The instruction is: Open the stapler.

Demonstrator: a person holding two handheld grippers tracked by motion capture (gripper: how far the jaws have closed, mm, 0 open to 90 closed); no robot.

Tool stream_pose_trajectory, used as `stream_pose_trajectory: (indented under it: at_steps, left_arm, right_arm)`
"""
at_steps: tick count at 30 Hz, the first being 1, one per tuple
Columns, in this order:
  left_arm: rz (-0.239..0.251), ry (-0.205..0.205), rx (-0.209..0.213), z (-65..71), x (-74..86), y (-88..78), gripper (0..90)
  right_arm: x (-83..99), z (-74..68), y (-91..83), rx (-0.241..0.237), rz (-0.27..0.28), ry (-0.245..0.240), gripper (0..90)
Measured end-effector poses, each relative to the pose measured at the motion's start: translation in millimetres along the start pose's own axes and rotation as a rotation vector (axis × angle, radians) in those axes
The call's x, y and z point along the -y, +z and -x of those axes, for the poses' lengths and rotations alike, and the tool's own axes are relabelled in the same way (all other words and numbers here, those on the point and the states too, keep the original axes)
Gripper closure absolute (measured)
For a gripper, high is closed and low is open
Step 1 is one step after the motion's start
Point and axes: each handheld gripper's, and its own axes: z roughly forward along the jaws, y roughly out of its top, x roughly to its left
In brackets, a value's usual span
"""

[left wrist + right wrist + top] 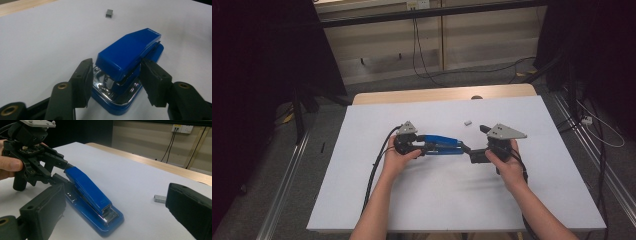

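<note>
On the white table (362,200), a blue stapler (441,143) lay flat near the middle, its hinged rear end toward the left gripper (422,146) and its stapling nose toward the right gripper (468,150). The left gripper's jaws straddled that rear end — one on each side of the blue top arm, right at its sides, though whether the pads pressed on it could not be told. In the left gripper view the stapler (127,67) sat between the two black jaws, its chrome base showing beneath the top arm. The right gripper's jaws stood wide apart with nothing between them, held just off the stapler's nose. A small grey strip of staples (468,122) lay on the table beyond the stapler — apart from both grippers. Each gripper was held in one of the person's hands.
</note>
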Motion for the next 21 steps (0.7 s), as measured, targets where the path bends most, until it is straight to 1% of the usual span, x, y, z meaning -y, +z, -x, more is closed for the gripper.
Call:
stream_pose_trajectory:
  at_steps: [1, 4, 5, 12, 13, 15, 19, 20, 21]
  left_arm:
    - [0.001, 0.002, 0.005, -0.1, 0.2, 0.5, 49.3]
    - [-0.006, 0.019, 0.004, 0.5, -1.0, 0.7, 50.3]
    - [-0.014, 0.02, 0.003, 0.3, -1.6, 0.2, 50.6]
    - [-0.024, 0.014, 0.01, -0.4, -3.3, -2.0, 52.6]
    - [-0.022, 0.018, 0.003, -0.5, -3.8, -2.5, 52.9]
    - [-0.009, 0.014, -0.022, -0.9, -4.7, -3.6, 52.8]
    - [0.044, -0.011, -0.014, -2.1, -7.1, -7.6, 53.0]
    - [0.051, -0.011, -0.012, -1.6, -8.2, -8.7, 53.0]
    - [0.051, -0.001, -0.016, -1.6, -9.2, -10.0, 53.1]
  right_arm:
    - [0.7, -0.2, -0.5, -0.002, 0.0, 0.002, 2.6]
    - [1.5, -0.2, -1.0, -0.002, -0.004, 0.0, 2.6]
    - [2.4, 0.5, -1.9, 0.004, -0.006, 0.004, 2.5]
    - [3.1, 4.2, -3.7, 0.012, -0.002, 0.022, 2.5]
    - [3.1, 4.8, -3.5, 0.012, -0.001, 0.022, 2.5]
    - [3.5, 4.8, -3.3, 0.008, -0.002, 0.029, 2.5]
    - [6.0, 5.2, -2.0, 0.004, -0.012, 0.036, 2.5]
    - [6.0, 5.2, -2.0, 0.004, -0.012, 0.036, 2.5]
    - [6.1, 5.2, -1.7, 0.003, -0.012, 0.037, 2.5]
